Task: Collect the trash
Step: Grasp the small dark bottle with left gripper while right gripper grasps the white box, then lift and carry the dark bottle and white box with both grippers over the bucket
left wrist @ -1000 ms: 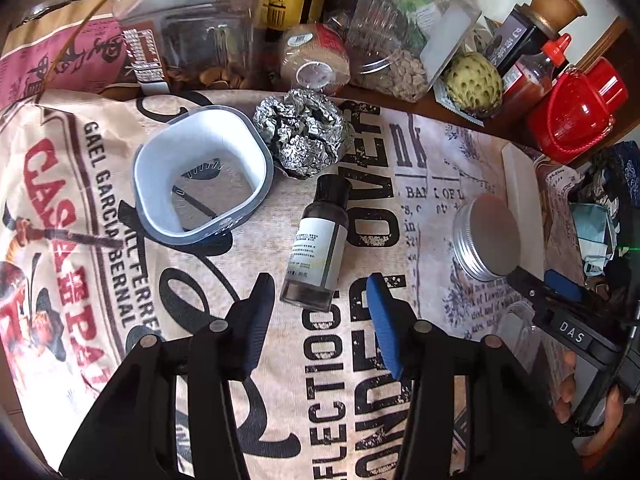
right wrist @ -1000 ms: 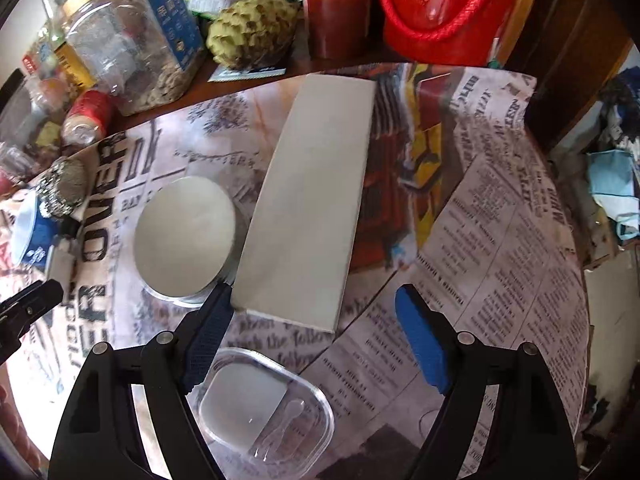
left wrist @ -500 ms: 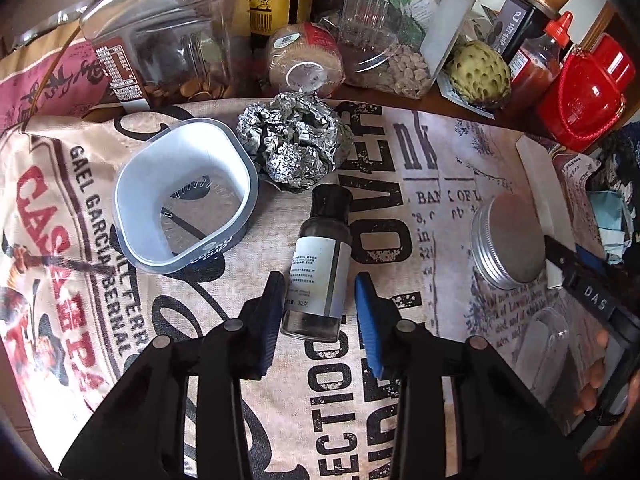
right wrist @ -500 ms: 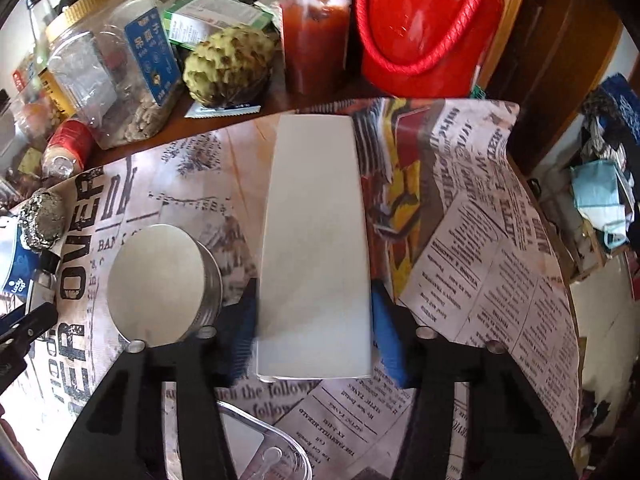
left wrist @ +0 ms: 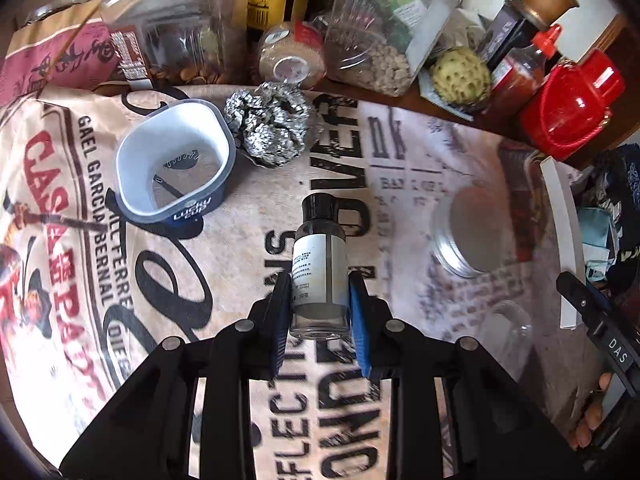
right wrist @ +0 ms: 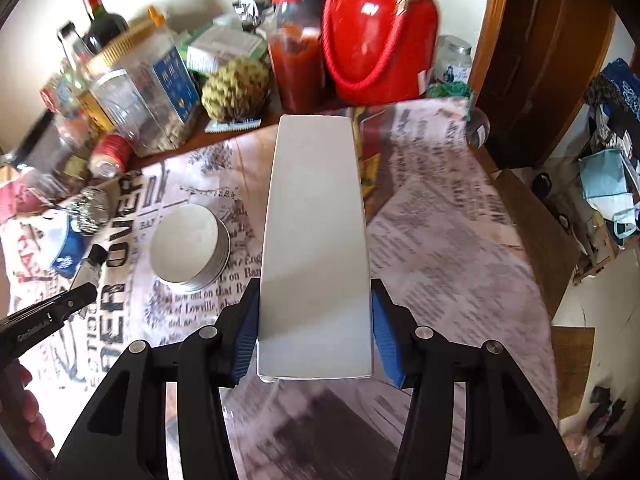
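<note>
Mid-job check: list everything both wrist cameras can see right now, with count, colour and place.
small bottle: 1, clear, black cap, between the left pads
flat box: 1, white, between the right pads
round tin: 1, silver, on the newsprint cloth
foil ball: 1, silver, beside the cup
cup: 1, white and blue, on its side
custard apple: 1, green, back of table
sauce bottle: 1, red
red jug: 1, rope handle
clear jars: several, back row
left gripper: jaws closing on the bottle
right gripper: shut on the box
</note>
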Demonstrator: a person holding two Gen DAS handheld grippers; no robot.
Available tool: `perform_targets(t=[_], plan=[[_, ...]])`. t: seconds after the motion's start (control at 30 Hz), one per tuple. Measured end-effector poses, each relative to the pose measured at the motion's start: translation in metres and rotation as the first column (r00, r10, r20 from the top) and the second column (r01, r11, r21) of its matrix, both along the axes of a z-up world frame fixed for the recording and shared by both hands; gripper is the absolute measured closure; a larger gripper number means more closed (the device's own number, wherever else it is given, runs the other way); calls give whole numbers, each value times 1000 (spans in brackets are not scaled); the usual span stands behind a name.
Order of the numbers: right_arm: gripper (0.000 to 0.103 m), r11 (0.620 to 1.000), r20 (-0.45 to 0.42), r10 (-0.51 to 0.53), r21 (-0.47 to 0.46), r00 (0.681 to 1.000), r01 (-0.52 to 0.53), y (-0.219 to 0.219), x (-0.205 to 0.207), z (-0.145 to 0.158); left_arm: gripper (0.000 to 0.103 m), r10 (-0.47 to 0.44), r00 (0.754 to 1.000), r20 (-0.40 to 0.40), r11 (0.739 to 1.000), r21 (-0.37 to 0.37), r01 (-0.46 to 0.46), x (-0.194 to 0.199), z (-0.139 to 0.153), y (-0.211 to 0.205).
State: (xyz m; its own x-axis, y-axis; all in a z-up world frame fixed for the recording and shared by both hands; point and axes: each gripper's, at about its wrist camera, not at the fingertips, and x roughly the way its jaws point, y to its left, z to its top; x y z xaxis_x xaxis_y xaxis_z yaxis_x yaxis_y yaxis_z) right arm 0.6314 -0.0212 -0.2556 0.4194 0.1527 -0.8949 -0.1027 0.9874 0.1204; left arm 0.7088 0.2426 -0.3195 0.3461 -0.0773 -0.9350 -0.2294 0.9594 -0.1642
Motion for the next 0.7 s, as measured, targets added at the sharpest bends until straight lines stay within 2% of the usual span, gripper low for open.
perform_targets(t=[0.17,0.37,0.57,0.7], plan=[[55,999,58,9,32,998,-11,-28,-26,34,76,-19,998,65,1000,8,19,-23,37,-28],[55,996,158,42,65,986,-53,-62,-40,79,76,-27,984,178,998,69,15,-59,98,-68],[55,988,258,107,77,960,-131,-92,-66,111,76,5,949,314,995,97,-37,-110,157,-110],[55,977,321,144,104,936,-186,-114,-90,134,76,44,916,399,991,97,-90,-149,190,-141]])
